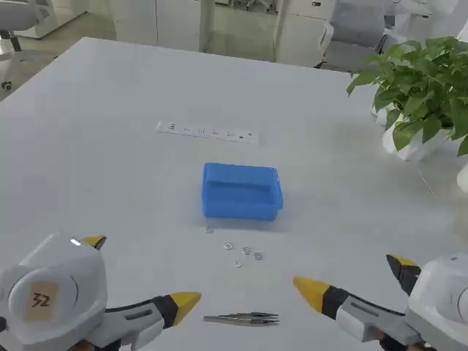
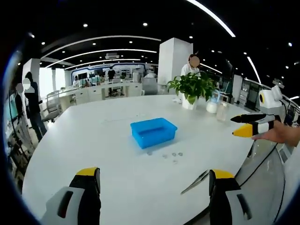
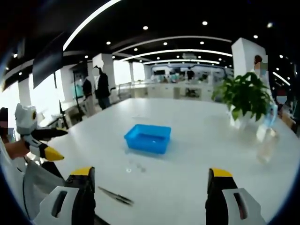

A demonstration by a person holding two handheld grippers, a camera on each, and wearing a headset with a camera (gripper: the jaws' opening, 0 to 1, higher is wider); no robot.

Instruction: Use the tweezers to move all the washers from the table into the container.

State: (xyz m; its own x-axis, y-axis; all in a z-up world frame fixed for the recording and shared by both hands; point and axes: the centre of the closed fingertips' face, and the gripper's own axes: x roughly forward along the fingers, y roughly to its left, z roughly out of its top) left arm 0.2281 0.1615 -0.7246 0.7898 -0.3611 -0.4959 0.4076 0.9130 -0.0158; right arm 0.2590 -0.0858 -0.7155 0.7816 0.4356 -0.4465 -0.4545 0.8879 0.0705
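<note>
A blue container (image 1: 241, 191) sits in the middle of the white table; it appears as a blue container (image 2: 153, 131) in the left gripper view and a blue container (image 3: 147, 138) in the right gripper view. Several small washers (image 1: 238, 252) lie just in front of it. Metal tweezers (image 1: 242, 318) lie near the front edge, also seen as tweezers (image 2: 195, 182) and tweezers (image 3: 116, 196). My left gripper (image 1: 139, 272) stands open at the lower left, and my right gripper (image 1: 356, 274) stands open at the lower right. Both hold nothing and flank the tweezers.
A white power strip (image 1: 207, 132) lies beyond the container. A potted plant (image 1: 423, 95) stands at the table's right edge. People stand in the room behind, away from the table.
</note>
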